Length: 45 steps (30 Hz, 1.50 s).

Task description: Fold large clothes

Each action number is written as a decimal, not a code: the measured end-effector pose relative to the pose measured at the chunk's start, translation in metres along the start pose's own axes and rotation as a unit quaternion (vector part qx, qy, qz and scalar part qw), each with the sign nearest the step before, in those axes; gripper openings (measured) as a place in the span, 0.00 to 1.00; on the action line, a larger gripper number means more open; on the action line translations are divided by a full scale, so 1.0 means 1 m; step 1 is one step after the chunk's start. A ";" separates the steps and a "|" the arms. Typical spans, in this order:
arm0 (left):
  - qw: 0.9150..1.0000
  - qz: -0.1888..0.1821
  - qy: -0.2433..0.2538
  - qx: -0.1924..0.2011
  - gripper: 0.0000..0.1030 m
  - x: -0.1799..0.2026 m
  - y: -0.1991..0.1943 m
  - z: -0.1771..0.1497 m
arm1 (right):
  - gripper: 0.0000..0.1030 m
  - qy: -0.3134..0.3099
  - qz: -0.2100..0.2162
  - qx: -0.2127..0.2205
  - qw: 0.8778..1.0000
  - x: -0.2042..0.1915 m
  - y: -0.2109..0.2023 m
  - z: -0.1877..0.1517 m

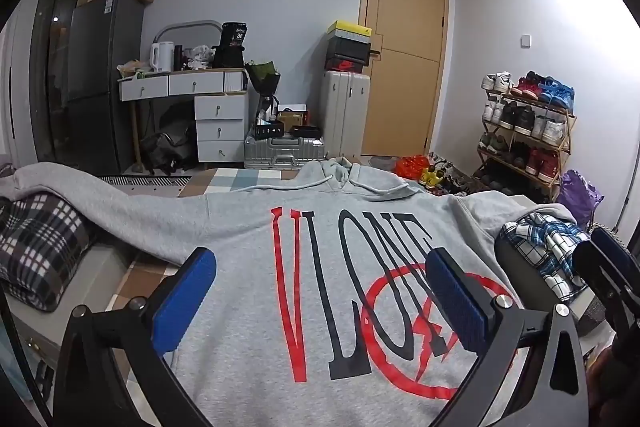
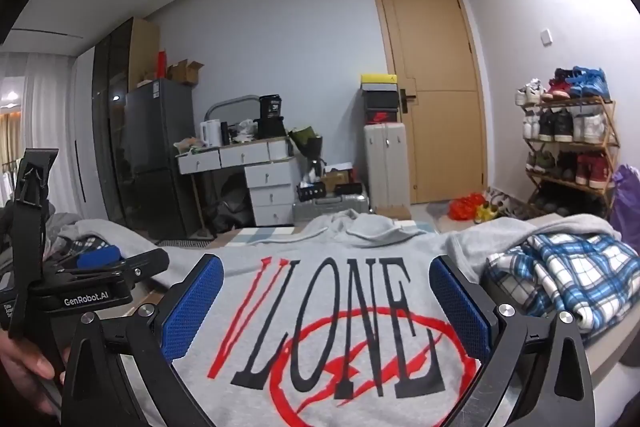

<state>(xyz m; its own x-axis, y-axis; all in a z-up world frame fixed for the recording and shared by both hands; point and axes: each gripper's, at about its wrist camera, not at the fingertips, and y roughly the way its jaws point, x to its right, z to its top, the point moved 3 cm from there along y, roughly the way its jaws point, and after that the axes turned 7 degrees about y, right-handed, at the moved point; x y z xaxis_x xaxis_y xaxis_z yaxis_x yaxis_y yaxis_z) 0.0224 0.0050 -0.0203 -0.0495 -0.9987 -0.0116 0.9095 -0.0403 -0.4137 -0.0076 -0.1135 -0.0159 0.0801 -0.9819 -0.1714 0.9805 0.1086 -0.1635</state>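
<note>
Your grey fleece hoodie (image 1: 240, 227) lies spread flat on the bed, printed letters up, hood away from you. Beside it sits crumpled blue plaid cloth (image 2: 560, 275). Your left claw (image 1: 320, 299) and right claw (image 2: 326, 303) hover spread, blue knurled pads empty.

Left gripper (image 1: 320, 299): fingers spread wide, nothing between the blue pads, pitched somewhat downward. Right gripper (image 2: 326, 301): fingers spread wide, nothing clasped, closer to level. The two sit side by side, near each other. Left hand (image 2: 24, 367): wrapped around its gripper's handle.
</note>
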 end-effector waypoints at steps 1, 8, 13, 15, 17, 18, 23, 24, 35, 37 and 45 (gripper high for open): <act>1.000 0.000 0.000 0.000 0.99 0.000 0.000 0.000 | 1.00 -0.001 -0.001 0.001 1.000 0.000 0.000 0.000; 1.000 -0.002 -0.004 0.002 0.99 0.000 -0.001 0.001 | 1.00 0.003 0.003 0.006 1.000 -0.002 -0.005 0.002; 1.000 -0.002 -0.004 -0.005 0.99 0.000 0.000 -0.001 | 1.00 0.009 0.005 0.009 1.000 -0.001 -0.006 0.003; 1.000 -0.002 -0.003 -0.004 0.99 0.001 -0.001 -0.002 | 1.00 0.011 0.003 0.013 1.000 0.001 -0.007 0.002; 1.000 -0.002 -0.003 -0.004 0.99 0.000 -0.001 -0.002 | 1.00 0.012 0.002 0.016 1.000 0.001 -0.008 0.001; 1.000 -0.003 -0.002 -0.004 0.99 0.001 -0.002 -0.002 | 1.00 0.012 0.002 0.016 1.000 0.001 -0.008 0.001; 1.000 -0.004 0.002 -0.005 0.99 0.004 -0.003 -0.004 | 1.00 0.022 -0.004 0.020 1.000 0.004 -0.011 0.000; 1.000 -0.004 0.002 -0.006 0.99 0.005 -0.003 -0.004 | 1.00 0.025 -0.003 0.020 0.999 0.005 -0.012 0.000; 1.000 -0.002 0.001 -0.010 0.99 0.005 -0.003 -0.004 | 1.00 0.026 -0.005 0.021 0.999 0.006 -0.015 -0.004; 1.000 -0.002 0.003 -0.011 0.99 0.006 -0.003 -0.006 | 1.00 0.023 -0.003 0.022 0.999 0.004 -0.016 -0.005; 1.000 -0.002 0.002 -0.013 0.99 0.006 -0.003 -0.008 | 1.00 0.020 0.000 0.023 1.000 0.004 -0.018 -0.006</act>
<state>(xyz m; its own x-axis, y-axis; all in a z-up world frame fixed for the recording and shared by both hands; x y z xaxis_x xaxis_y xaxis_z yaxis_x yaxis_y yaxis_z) 0.0159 -0.0007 -0.0259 -0.0546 -0.9984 -0.0128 0.8985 -0.0435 -0.4367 -0.0261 -0.1185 -0.0192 0.0735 -0.9748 -0.2105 0.9877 0.1003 -0.1198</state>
